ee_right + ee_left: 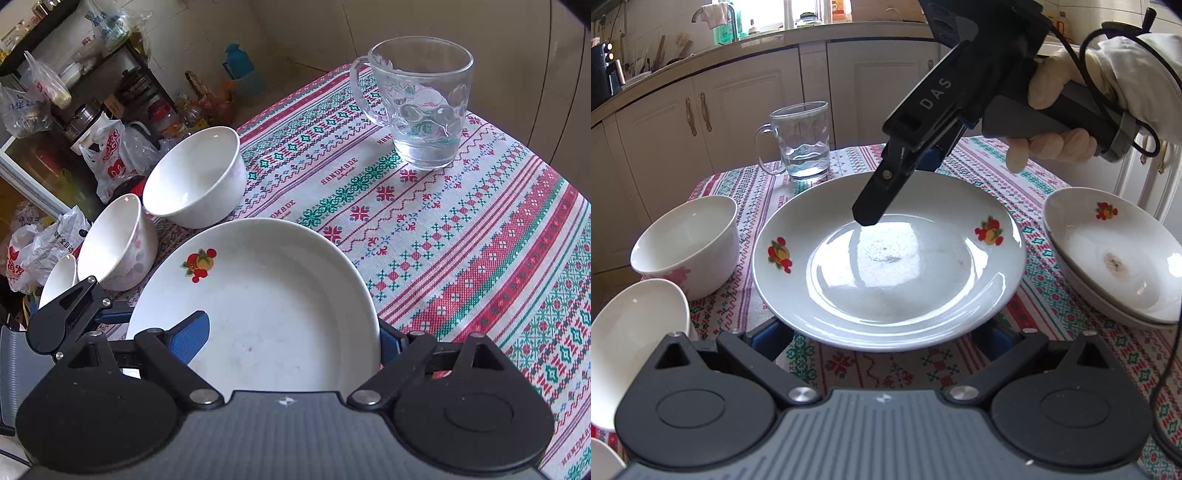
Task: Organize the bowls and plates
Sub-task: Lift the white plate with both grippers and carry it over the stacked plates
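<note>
Glossy round plate [886, 266] on woven patterned tablecloth [1052, 306]

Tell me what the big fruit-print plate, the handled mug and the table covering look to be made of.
Plate: likely glazed ceramic or porcelain; glossy white, window glare across its middle.
Mug: clear glass; the cloth pattern shows through it, some water at the bottom.
Tablecloth: seemingly woven or printed fabric, matte, with cross-stitch-style motifs; which one is unclear.

White letters "DAS" run along the black body of the right gripper [875, 218]. The word "HANDMADE" repeats in red across the patterned tablecloth [461, 236], near the glass mug [424, 107].
</note>
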A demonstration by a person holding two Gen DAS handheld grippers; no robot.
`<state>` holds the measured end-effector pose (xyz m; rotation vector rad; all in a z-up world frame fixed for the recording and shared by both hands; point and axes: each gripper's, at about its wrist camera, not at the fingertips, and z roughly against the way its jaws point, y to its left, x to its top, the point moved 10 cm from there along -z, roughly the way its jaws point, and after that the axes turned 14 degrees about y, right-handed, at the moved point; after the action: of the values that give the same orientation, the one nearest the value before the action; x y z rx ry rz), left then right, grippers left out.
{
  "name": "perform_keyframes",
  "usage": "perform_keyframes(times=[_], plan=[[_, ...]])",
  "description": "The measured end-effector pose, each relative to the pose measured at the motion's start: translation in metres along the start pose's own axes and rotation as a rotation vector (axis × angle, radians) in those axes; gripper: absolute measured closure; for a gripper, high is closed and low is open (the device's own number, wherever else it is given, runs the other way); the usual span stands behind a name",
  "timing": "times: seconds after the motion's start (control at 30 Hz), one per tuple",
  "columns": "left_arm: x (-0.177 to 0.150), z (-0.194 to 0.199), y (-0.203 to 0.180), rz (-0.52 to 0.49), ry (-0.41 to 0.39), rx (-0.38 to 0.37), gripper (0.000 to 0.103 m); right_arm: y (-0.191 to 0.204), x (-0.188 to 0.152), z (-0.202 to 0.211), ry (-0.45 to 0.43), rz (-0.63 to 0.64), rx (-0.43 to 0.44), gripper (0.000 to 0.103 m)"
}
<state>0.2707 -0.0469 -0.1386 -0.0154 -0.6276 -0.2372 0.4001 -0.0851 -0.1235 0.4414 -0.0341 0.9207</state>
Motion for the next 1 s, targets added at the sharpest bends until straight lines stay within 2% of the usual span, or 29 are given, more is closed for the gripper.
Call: perform_keyframes(times=[0.53,1.0], plan=[[-0.006,0.042,-0.02,-0.108,-0.021,-0.036,0.002,0.035,-0.042,0.037,-0.082,-0.049,-0.02,0.009],[-0.011,0.058,-0.064,-0.232,-0.026,-0.115,0.002,0.041,-0.105,0.067,-0.164,-0.148,-0.066,0.009]])
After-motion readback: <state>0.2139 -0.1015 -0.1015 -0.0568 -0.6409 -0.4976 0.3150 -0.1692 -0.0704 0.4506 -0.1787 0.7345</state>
